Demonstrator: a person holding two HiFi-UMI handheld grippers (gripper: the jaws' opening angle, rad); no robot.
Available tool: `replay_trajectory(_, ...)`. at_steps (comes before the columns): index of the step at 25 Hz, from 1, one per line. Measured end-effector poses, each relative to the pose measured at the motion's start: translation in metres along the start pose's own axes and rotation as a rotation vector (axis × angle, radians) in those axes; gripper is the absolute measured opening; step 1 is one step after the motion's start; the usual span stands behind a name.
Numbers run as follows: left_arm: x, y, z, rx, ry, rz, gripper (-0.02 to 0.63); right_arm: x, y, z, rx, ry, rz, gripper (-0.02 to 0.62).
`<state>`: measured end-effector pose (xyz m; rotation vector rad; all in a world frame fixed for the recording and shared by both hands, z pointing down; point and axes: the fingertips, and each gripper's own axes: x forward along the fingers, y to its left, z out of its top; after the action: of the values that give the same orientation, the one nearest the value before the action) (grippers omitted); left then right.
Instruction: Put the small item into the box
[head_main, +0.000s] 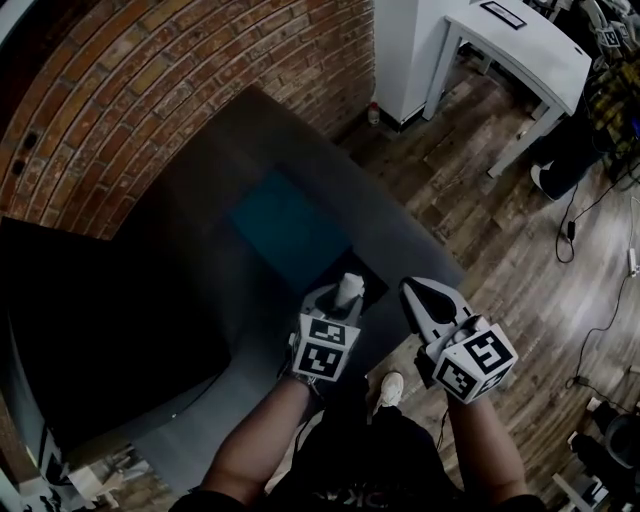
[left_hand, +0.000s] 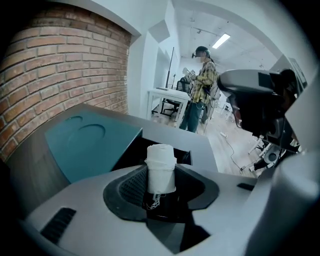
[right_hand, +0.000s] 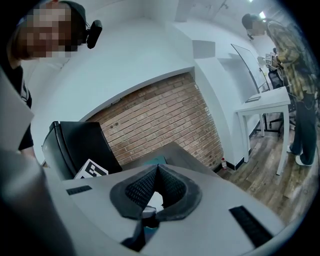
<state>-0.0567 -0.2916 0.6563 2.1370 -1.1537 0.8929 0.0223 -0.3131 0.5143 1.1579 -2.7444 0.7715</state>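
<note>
Mostly hidden box (left_hand: 129, 152), left tool (head_main: 343, 303) gripping white roll (left_hand: 161, 170)

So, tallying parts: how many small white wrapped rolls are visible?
1: the small white wrapped roll, clamped upright in the left gripper; others may be hidden.

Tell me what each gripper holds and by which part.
The left gripper clamps a small white roll by its lower end, the top standing free. The right gripper is shut and holds nothing.

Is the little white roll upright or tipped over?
Upright: the white roll stands on end, pinched at its base by the left gripper.
</note>
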Motion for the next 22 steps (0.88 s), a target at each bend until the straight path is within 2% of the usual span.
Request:
replay_trajectory(11,0.019,-0.002,-0.019,0.084,0.183,-0.004,0.19,-0.003,-0.014,0.002,0.018,-0.011,-0.029,0.018)
replay_trajectory(22,0.023,-0.004,-0.021,0.096,0.203,-0.006,0.19,-0.009,-0.02,0.005,0.032,-0.03,-0.037,0.018)
